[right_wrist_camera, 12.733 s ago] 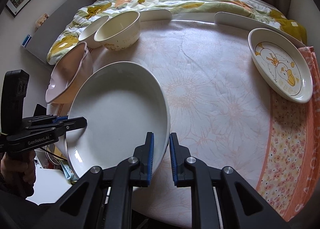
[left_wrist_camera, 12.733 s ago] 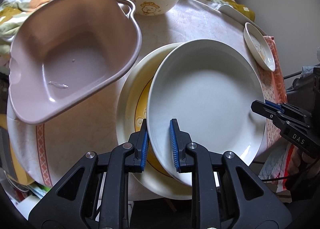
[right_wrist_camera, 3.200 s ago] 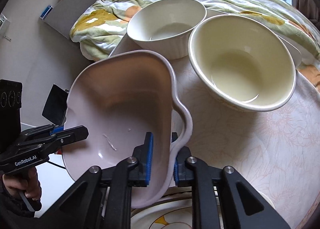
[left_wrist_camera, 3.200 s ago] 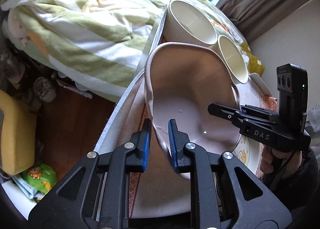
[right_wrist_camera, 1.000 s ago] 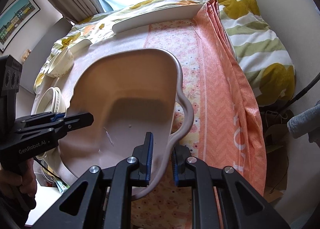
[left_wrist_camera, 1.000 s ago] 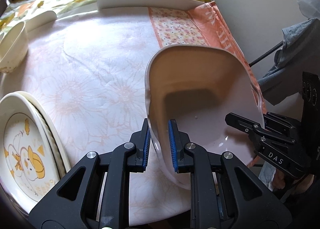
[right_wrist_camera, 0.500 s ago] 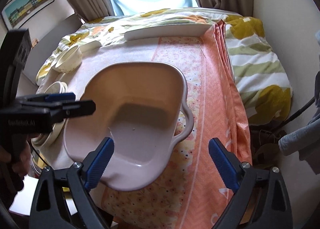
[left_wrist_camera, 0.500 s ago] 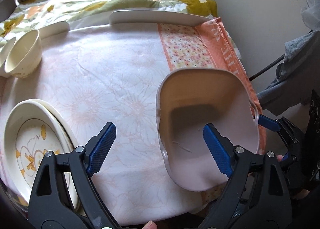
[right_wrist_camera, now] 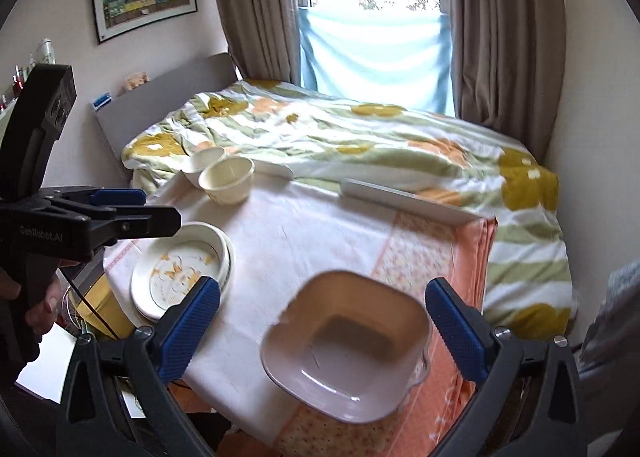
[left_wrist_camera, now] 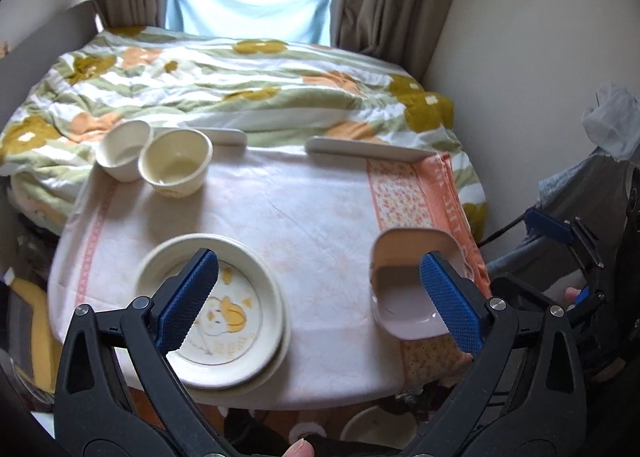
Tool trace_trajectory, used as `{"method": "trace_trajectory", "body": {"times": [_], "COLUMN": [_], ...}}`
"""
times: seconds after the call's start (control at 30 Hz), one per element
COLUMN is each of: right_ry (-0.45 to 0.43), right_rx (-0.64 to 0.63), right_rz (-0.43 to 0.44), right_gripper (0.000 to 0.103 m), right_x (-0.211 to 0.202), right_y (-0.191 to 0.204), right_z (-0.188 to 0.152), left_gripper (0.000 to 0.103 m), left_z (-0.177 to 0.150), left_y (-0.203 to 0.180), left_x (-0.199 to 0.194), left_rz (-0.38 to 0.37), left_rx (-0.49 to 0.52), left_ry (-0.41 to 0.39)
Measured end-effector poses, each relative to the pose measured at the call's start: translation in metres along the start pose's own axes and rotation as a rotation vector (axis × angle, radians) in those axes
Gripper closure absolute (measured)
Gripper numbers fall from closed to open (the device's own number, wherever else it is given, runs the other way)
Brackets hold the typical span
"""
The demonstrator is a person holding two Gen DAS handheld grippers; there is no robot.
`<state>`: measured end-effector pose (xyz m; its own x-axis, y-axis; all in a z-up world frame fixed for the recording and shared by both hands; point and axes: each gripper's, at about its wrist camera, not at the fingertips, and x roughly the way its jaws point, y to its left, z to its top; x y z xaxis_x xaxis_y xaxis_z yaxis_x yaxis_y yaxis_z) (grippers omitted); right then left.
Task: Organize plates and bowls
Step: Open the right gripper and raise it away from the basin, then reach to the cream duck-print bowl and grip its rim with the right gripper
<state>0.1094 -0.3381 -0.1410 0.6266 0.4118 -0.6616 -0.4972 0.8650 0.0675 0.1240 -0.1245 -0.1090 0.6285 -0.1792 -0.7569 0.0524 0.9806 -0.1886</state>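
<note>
I have both the left gripper (left_wrist_camera: 318,297) and right gripper (right_wrist_camera: 322,327) spread wide, empty, above the pink bowl (right_wrist_camera: 346,349) on the tabletop (left_wrist_camera: 304,213).

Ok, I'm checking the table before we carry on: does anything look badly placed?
The pink square bowl sits at the table's near right corner, its rim apparently over the edge. The stacked plates also reach the near edge. Nothing looks spilled or broken.
</note>
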Motion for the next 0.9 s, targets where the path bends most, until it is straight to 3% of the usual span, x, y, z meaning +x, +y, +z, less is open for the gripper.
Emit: {"method": "trace_trajectory", "body": {"times": [0.3,0.4,0.7,0.9], "right_ry": [-0.075,-0.039,0.197,0.413], "right_rx": [-0.051,-0.084,-0.032,0.024], "right_rz": [0.063,0.075,0.117,0.14], "right_gripper": [0.001,0.001,0.004,0.039], "right_x": [0.002,0.028,0.174,0.285], "right_y": [0.054,0.071,0.09,0.097], "right_z": [0.103,0.133,0.186,0.182], "left_gripper": [0.002,0.002,0.003,0.018], "left_z": [0.04,0.056,0.089,0.088], "left_y": [0.089,0.124,0.224,0.263], "left_x": [-0.059,-0.055,0.033,0.122], "left_rz": [0.081,0.096,0.06,0.015], "left_rx": [-0.09,-0.131,-0.306,-0.384], "left_ry": [-0.136,-0.129,0.008,0.155]}}
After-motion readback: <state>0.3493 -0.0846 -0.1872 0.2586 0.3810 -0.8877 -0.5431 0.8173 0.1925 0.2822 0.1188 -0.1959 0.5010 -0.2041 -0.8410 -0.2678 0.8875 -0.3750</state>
